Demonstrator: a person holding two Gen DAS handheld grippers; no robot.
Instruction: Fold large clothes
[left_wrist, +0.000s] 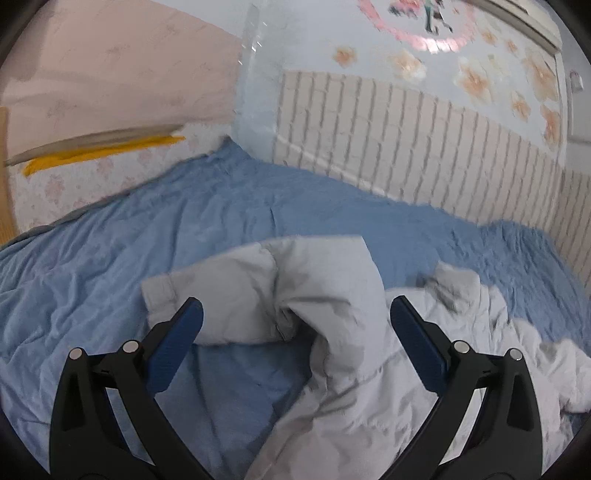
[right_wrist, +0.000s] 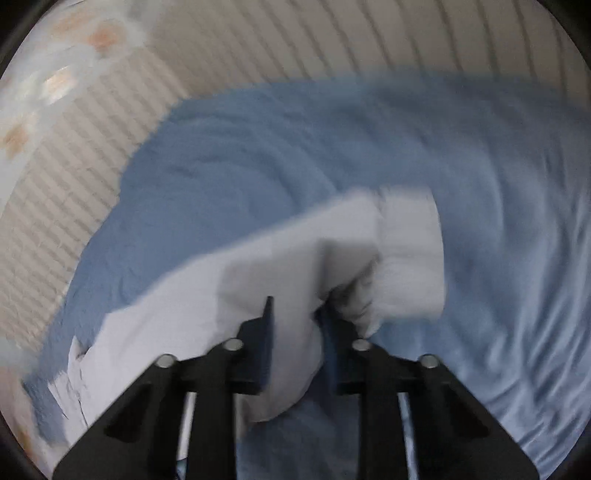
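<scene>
- Bedding first: we see a blue bedspread (left_wrist: 110, 266) covering the bed, with a pale grey padded jacket (left_wrist: 317, 280) lying rumpled on top of it.
- We hold the left gripper (left_wrist: 295, 317) just above the jacket, its jaws spread wide with a sleeve fold between them; the blue pads (left_wrist: 177, 343) touch nothing.
- We see the right gripper (right_wrist: 295, 317) pinched narrowly on a bunched fold of the jacket (right_wrist: 258, 266), fabric squeezed between its pads; this view is blurred.
- Behind the bed, a wall of white brick pattern (left_wrist: 406, 140) rises, with flower stickers (left_wrist: 472, 81) above.
</scene>
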